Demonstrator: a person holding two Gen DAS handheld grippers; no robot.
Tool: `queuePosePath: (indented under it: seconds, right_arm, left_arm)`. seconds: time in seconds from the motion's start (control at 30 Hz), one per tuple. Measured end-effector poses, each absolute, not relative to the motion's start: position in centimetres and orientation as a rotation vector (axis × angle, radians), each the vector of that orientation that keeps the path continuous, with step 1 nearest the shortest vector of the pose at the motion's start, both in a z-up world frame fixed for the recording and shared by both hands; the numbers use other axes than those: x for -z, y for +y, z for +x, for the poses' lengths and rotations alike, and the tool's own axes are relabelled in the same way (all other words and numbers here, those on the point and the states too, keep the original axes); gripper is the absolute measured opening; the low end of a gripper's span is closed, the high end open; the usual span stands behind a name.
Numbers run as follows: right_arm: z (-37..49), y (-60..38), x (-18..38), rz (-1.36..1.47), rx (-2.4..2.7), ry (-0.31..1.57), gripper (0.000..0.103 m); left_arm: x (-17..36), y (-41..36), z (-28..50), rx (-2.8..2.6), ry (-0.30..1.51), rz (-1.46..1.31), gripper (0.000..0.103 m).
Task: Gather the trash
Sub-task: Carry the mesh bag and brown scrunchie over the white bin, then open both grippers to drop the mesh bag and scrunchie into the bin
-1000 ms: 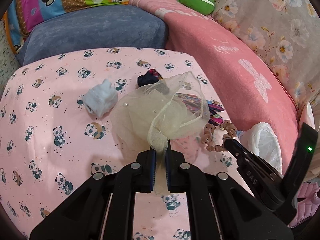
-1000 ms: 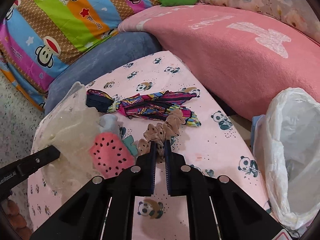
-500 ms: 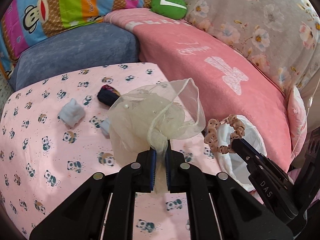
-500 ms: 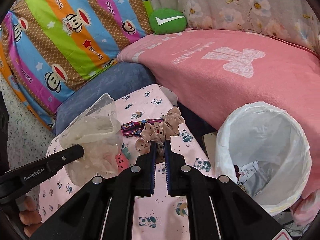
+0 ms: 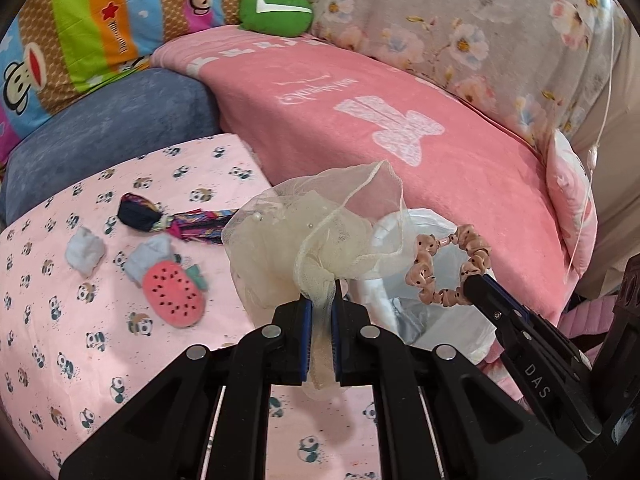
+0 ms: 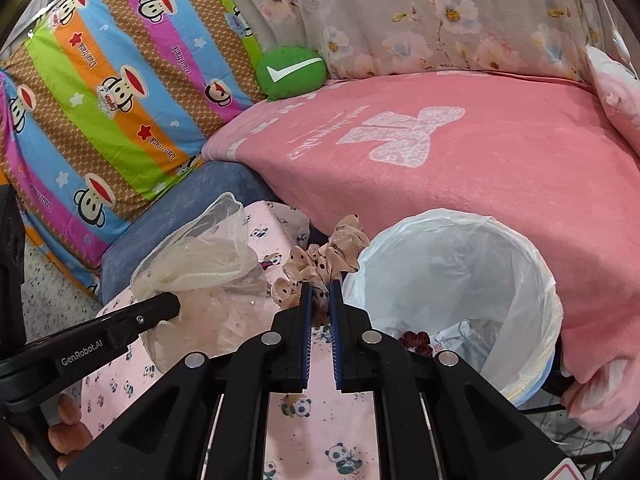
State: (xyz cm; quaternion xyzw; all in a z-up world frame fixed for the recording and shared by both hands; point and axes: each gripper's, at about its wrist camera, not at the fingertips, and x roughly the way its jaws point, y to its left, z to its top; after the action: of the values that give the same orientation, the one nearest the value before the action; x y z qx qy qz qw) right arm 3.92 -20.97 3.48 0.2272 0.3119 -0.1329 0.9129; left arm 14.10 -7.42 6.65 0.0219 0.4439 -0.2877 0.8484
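Item 1: left gripper, clenched on cream mesh pouch. Fabric bunched between blue pads, rest puffs up ahead of fingertips, off the sheet. In right wrist view same pouch sits at left, pinched at tip of left gripper arm.

Item 2: right gripper, clenched on tan dotted scrunchie. Seen from left wrist cam, scrunchie hangs as a loop from right gripper tip, in front of bin opening; whether it is directly over the bin I cannot tell.

Item 3: trash bin w/ white liner, right of grippers, near edge of pink blanket. Some scraps inside at bottom, incl. dark red bit and crumpled wrapper; detail unclear.

Item 4: panda-print sheet, near-left. On it: watermelon-print plush piece; two pale blue fabric lumps, one touching the watermelon piece; multicolour striped fabric strip w/ dark end, farther back.

Item 5: backdrop. Blue cushion far left, striped monkey-print pillow, green round cushion w/ white tick, floral cloth far right.
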Motion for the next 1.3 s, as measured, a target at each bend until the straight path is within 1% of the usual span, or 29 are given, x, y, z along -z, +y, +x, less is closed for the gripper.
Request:
queuePosePath:
  seconds: [0.63, 1.0, 1.3]
  right_arm:
    - [-1.1, -26.9, -1.9, 0.546, 0.379, 0.623, 0.009]
    - [-2.2, -28.6, -1.4, 0.571, 0.415, 0.619, 0.009]
    - [-2.8, -29.3, -1.2, 0.575, 0.436, 0.619, 0.01]
  left_arm:
    - [-7.5, -15.8, 11.2, 0.741, 0.926, 0.129, 0.008]
    - [-7.6, -19.5, 10.2, 0.782, 0.923, 0.161, 0.008]
    - [-7.4, -21.2, 9.7, 0.806, 0.917, 0.174, 0.011]
